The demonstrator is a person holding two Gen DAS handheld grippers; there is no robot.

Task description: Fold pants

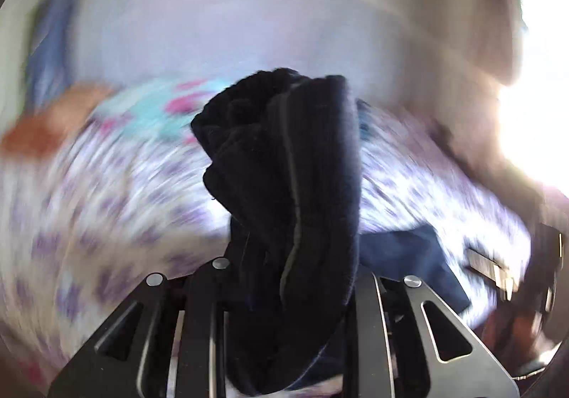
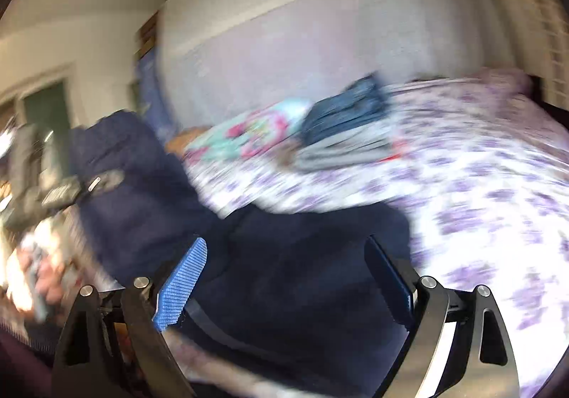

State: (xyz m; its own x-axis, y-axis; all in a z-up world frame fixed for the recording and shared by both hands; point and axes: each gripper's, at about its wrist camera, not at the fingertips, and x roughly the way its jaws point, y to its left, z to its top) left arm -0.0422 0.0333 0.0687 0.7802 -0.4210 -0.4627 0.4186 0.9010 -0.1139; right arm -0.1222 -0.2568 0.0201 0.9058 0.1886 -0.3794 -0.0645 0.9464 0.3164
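The left gripper [image 1: 284,291] is clamped on a bunched fold of the dark navy pants [image 1: 284,184], which rise just ahead of its fingers. The right gripper [image 2: 284,277] gapes wide, holding nothing; the pants spread between and beyond its fingers [image 2: 181,284] on the flowered bed [image 2: 480,184].

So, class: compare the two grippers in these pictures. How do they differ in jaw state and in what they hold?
1. The left gripper is shut; the right gripper stands wide open.
2. The left gripper clamps a bunched fold of the dark navy pants; the right gripper holds nothing, and the pants only lie spread beyond its jaws.
3. The right gripper's blue ribbed pad is bare; the left gripper's pads are hidden by cloth.

Both point over the floral bedsheet.
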